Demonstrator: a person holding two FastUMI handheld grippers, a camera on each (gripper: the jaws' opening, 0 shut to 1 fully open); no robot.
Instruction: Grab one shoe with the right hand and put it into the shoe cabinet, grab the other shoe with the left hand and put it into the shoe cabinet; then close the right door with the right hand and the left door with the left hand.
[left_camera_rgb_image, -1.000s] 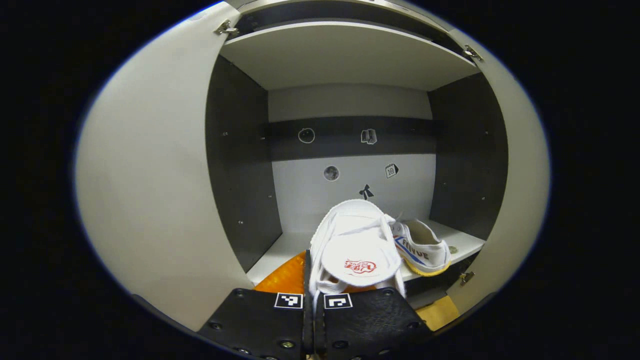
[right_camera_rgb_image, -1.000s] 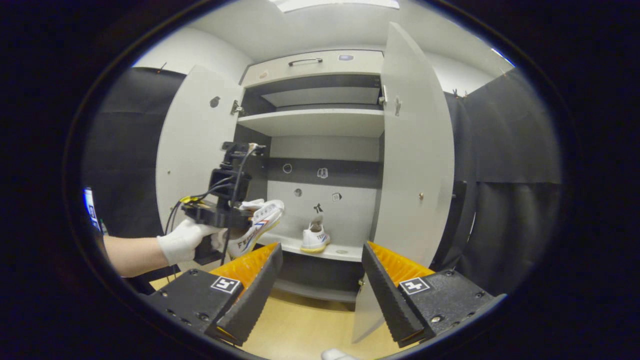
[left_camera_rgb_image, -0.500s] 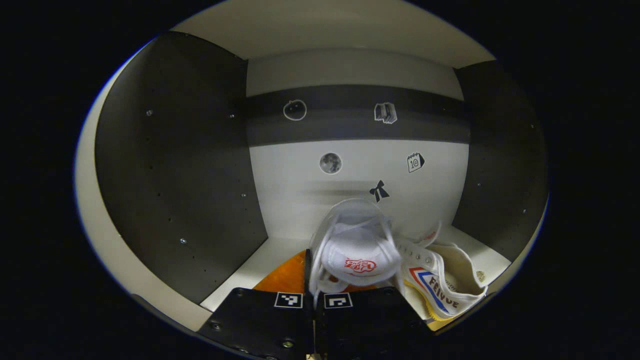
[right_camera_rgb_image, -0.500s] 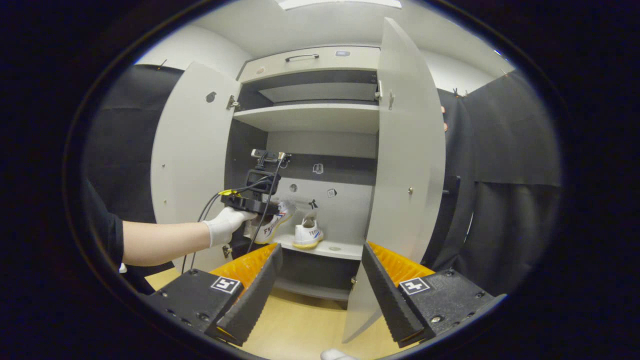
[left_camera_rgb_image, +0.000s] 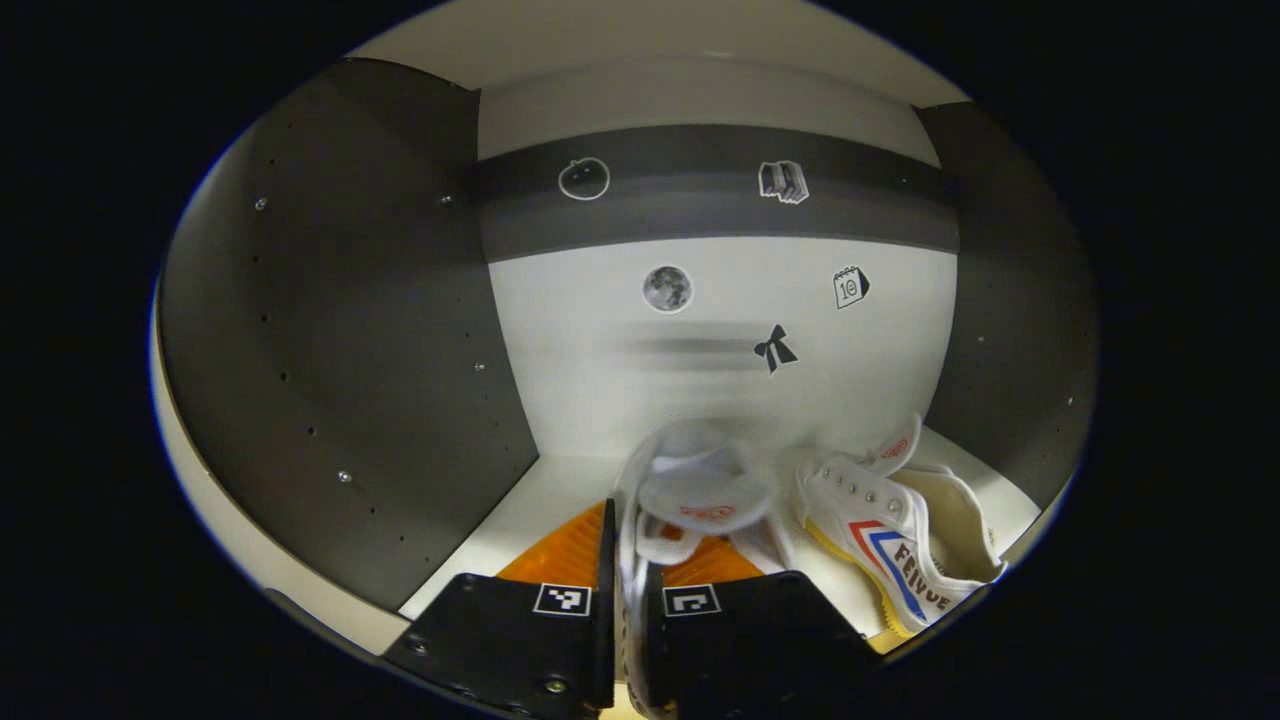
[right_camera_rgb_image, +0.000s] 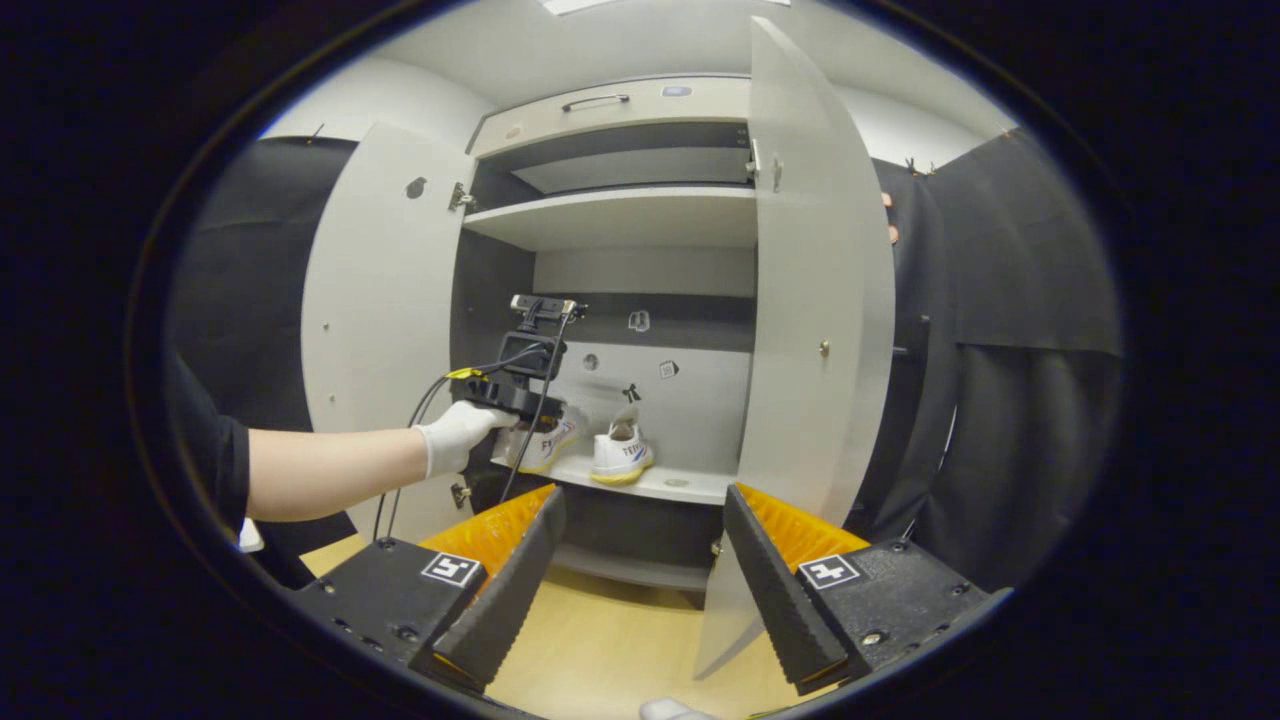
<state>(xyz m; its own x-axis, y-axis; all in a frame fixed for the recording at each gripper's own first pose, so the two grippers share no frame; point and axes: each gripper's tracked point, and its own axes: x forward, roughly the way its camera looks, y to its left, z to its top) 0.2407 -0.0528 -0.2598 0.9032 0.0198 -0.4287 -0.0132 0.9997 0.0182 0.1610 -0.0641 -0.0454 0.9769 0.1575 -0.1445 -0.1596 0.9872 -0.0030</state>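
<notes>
In the left gripper view my left gripper (left_camera_rgb_image: 627, 565) is shut on the heel rim of a white canvas shoe (left_camera_rgb_image: 700, 495), held low over the cabinet's lower shelf (left_camera_rgb_image: 530, 505); whether the sole touches it I cannot tell. The second white shoe (left_camera_rgb_image: 900, 540), with red and blue stripes, stands on that shelf just to the right. The right gripper view has the left gripper (right_camera_rgb_image: 520, 385) reaching into the shoe cabinet (right_camera_rgb_image: 620, 215) with its shoe (right_camera_rgb_image: 545, 445) beside the standing shoe (right_camera_rgb_image: 620, 455). My right gripper (right_camera_rgb_image: 640, 560) hangs open and empty in front of the cabinet.
Both cabinet doors stand open: the left door (right_camera_rgb_image: 375, 310) and the right door (right_camera_rgb_image: 815, 300), which is close to my right gripper. A gloved hand (right_camera_rgb_image: 455, 440) holds the left gripper. A drawer (right_camera_rgb_image: 600, 105) tops the cabinet. Wooden floor (right_camera_rgb_image: 610, 650) lies below.
My left gripper pushed deeper into the cabinet and lowered its shoe toward the shelf, beside the standing shoe. The right gripper stayed open and drifted only slightly.
</notes>
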